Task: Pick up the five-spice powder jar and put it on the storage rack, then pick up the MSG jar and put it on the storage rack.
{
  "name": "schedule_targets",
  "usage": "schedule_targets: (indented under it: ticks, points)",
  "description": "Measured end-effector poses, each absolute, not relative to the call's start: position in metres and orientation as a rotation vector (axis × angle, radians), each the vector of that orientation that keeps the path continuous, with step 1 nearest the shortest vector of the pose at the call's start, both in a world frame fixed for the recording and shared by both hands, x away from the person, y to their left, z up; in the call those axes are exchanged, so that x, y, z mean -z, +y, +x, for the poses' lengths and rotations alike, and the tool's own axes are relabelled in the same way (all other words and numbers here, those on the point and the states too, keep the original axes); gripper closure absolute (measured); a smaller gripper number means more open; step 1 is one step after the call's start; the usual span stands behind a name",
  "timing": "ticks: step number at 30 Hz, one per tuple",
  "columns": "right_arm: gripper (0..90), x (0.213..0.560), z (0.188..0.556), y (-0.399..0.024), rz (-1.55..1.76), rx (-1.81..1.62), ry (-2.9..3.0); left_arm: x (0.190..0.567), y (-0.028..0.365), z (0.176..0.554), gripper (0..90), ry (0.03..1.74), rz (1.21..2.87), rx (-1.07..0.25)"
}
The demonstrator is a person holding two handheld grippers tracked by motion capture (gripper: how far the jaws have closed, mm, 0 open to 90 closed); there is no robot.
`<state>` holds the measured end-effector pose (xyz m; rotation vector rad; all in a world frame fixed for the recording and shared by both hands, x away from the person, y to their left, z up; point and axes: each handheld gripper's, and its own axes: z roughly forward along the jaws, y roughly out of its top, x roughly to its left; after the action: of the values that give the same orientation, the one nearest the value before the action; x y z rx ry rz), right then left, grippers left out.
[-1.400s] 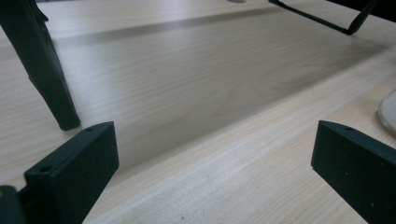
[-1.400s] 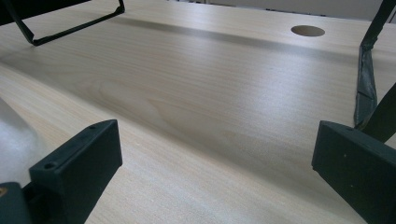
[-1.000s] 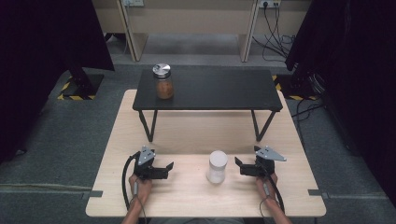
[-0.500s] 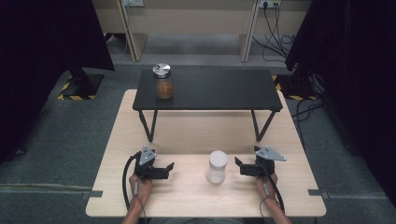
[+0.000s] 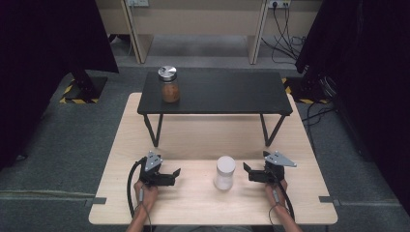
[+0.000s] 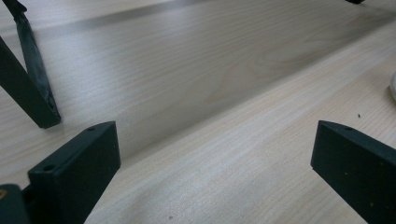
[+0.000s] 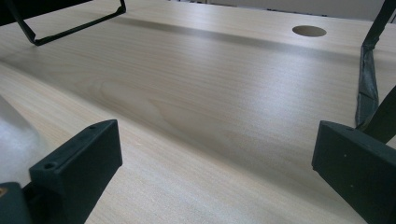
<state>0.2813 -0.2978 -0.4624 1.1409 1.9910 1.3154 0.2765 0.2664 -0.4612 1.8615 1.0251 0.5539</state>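
A white lidded jar (image 5: 225,172) stands upright on the wooden table (image 5: 203,140), near its front edge and between my two grippers. My left gripper (image 5: 175,176) rests on the table to the jar's left, pointing toward it, jaws wide open and empty (image 6: 215,140). My right gripper (image 5: 247,173) lies just right of the jar, also open and empty (image 7: 217,140). In the right gripper view the jar (image 7: 11,135) is a pale blur at the left edge. A glass jar with brown contents and a silver lid (image 5: 169,86) stands on the left end of a black raised shelf (image 5: 217,92).
The black shelf spans the back half of the table on thin angled legs (image 5: 153,129), with open room beneath. One leg (image 6: 28,88) is close on the left in the left gripper view, another (image 7: 369,70) on the right in the right gripper view. A round cable hole (image 7: 309,31) lies farther off.
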Motion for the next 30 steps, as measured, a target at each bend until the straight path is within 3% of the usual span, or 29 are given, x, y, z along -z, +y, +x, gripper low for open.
schedule_targets:
  ticks: [30]
  points:
    - [1.8, 0.4638, 0.2817, -0.3005, 1.135, -1.336, 1.99, 0.4607, 0.2649, 0.277, 0.7, 1.017, 1.872, -0.559]
